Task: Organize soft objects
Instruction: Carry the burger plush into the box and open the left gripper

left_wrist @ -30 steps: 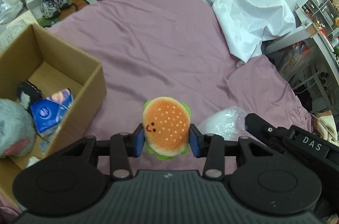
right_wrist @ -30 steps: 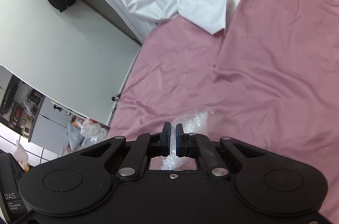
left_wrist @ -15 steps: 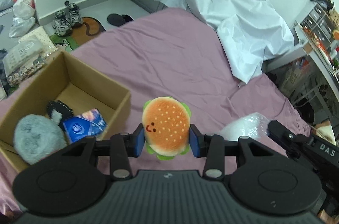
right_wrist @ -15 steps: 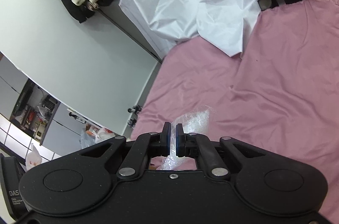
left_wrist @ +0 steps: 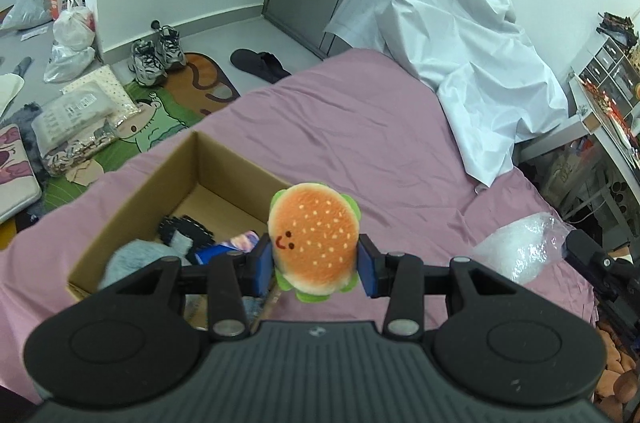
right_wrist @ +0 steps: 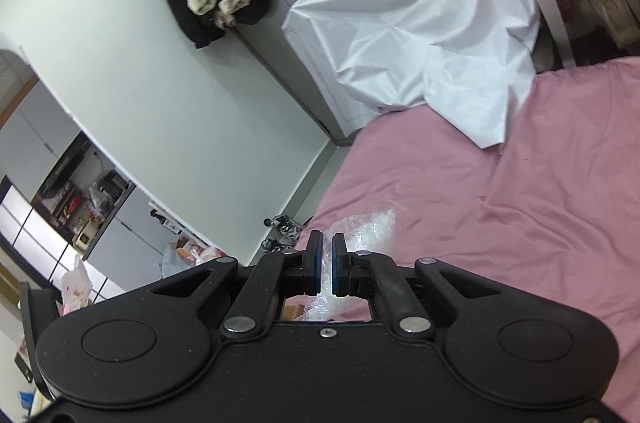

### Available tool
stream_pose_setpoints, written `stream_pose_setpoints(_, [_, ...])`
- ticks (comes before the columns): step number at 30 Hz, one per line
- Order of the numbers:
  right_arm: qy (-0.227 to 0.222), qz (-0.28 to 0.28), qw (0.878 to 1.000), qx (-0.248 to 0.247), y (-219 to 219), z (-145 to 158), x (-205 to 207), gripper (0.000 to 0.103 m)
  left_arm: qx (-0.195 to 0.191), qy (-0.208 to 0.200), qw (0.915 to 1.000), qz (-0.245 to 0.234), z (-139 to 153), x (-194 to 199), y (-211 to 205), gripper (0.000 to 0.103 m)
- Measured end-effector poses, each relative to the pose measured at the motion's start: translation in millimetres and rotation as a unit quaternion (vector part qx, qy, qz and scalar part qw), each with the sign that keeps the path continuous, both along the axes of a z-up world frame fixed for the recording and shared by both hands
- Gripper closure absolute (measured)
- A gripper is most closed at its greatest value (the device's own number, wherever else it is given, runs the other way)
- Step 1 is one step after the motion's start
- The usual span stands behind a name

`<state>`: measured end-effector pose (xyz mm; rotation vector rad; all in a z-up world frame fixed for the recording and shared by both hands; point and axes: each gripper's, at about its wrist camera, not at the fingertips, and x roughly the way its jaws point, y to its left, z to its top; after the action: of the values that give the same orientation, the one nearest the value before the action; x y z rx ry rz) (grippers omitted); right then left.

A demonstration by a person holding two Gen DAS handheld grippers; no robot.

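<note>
the left gripper [left_wrist: 316, 269] is clamped on a burger toy [left_wrist: 314, 247], its 2 blue pads pressing the bun's left and right sides so the smiling face points up at the camera. the toy hangs clear of the bed, held above the near right corner of the cardboard box [left_wrist: 132, 203], which looks like the reason for the lift: high enough to pass over the wall and drop in. the box sits on the pink sheet [left_wrist: 340, 143] close to the bed's left edge and already holds a grey plush [left_wrist: 132, 257], a dark fuzzy thing [left_wrist: 182, 231] and a blue packet [left_wrist: 224, 247], so the sorting seems partly done.

the right gripper [right_wrist: 324, 263] has its pads drawn nearly together, pinching a thin fold of a clear plastic bag [right_wrist: 360, 227]. in the left view that bag [left_wrist: 520, 251] sits off the sheet near the bed's right edge, well apart from the box. it is probably next in line for the box.

a white cover [left_wrist: 460, 43] is draped at the bed's far right corner.
</note>
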<state>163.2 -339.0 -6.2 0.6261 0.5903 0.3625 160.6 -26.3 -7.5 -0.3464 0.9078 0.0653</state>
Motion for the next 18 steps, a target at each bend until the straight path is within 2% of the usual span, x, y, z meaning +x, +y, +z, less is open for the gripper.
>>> stream_pose_setpoints(14, [-0.032, 0.049, 0.997, -0.042, 55.3, 22.9, -10.3, 0.099, -0.008, -0.004, 0.9997, 0.022, 4.9, -6.4, 52.7, 0.061])
stream_pose_setpoints(18, [-0.037, 0.062, 0.996, -0.050, 67.5, 26.0, -10.9, 0.103, -0.013, 0.000, 0.9995, 0.028, -0.1, -5.2, 66.6, 0.061])
